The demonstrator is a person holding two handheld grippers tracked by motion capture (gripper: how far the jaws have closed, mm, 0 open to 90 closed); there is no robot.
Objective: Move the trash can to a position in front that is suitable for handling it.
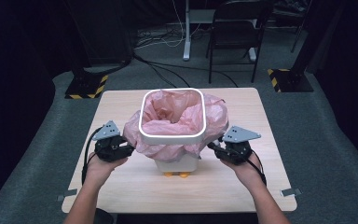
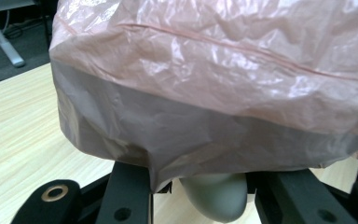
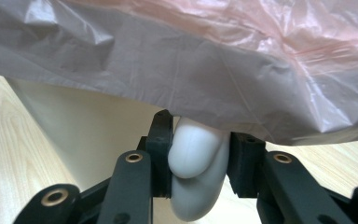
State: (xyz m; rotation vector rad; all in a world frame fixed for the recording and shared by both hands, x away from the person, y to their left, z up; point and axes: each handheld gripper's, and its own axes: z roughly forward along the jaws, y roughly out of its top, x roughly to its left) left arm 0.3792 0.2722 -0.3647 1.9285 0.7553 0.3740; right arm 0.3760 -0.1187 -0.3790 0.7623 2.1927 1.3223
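Left gripper (image 1: 129, 148) was clamped on the side handle (image 2: 214, 196) of the white bin (image 1: 177, 163), mid-table under its pink bag (image 1: 135, 133); right gripper (image 1: 214, 148) pinched the opposite handle (image 3: 196, 154). I judged lifting both evenly would keep it level.

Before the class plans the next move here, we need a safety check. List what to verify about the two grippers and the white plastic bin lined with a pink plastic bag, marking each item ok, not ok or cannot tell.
1. Right gripper clamped on the right rounded white side lug: ok.
2. Left gripper clamped on the left rounded side lug: cannot tell, the bag's hem hides the pads.
3. Pink plastic bag pinned under the white ring: ok.
4. White plastic bin upright on the pale wooden table: ok.
5. Bag clear of the jaws: not ok, it drapes over them.
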